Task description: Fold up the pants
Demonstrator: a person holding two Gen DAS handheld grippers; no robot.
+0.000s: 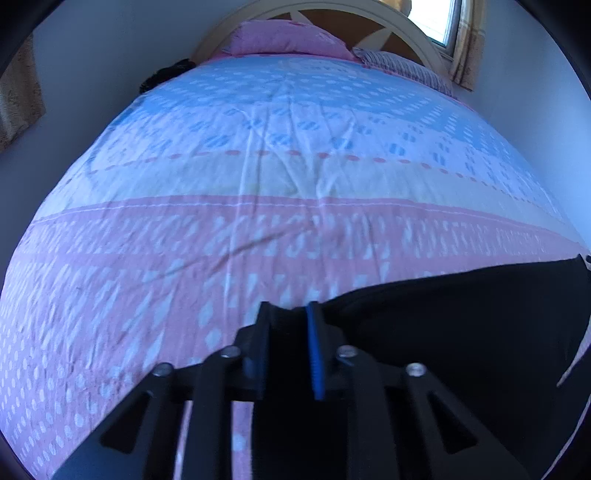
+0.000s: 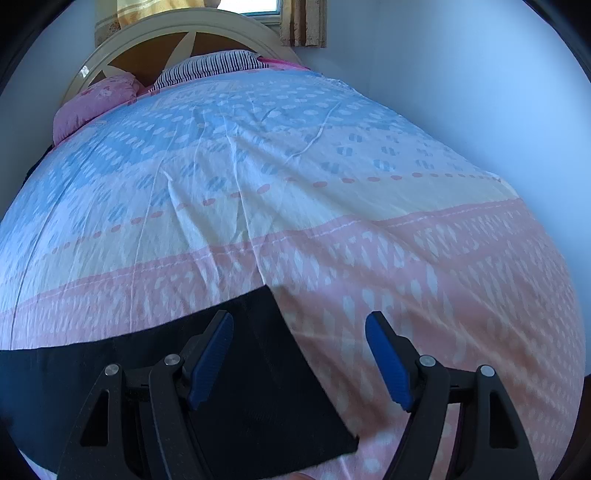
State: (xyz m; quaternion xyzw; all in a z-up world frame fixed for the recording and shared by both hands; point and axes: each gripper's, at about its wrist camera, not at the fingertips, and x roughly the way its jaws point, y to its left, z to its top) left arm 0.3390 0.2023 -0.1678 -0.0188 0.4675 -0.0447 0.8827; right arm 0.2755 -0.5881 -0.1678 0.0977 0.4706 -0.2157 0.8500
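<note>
Black pants [image 1: 461, 325] lie flat on the patterned bedspread [image 1: 280, 177]. In the left wrist view my left gripper [image 1: 286, 317] is shut on the left end of the pants, with black cloth bunched between its blue-padded fingers. The right wrist view has the pants [image 2: 236, 369] as a dark band running in from the left, ending in a straight right edge. My right gripper [image 2: 299, 325] stands open above that right end, with its left finger [image 2: 210, 358] over the black cloth and its right finger [image 2: 388, 362] over the bedspread [image 2: 295, 177].
A curved cream headboard [image 2: 177, 29], a pink pillow [image 1: 284, 38] and a striped pillow [image 2: 210, 66] are at the far end of the bed. A window with curtains [image 2: 303, 22] sits behind. A wall [image 2: 461, 74] runs along the bed's right side.
</note>
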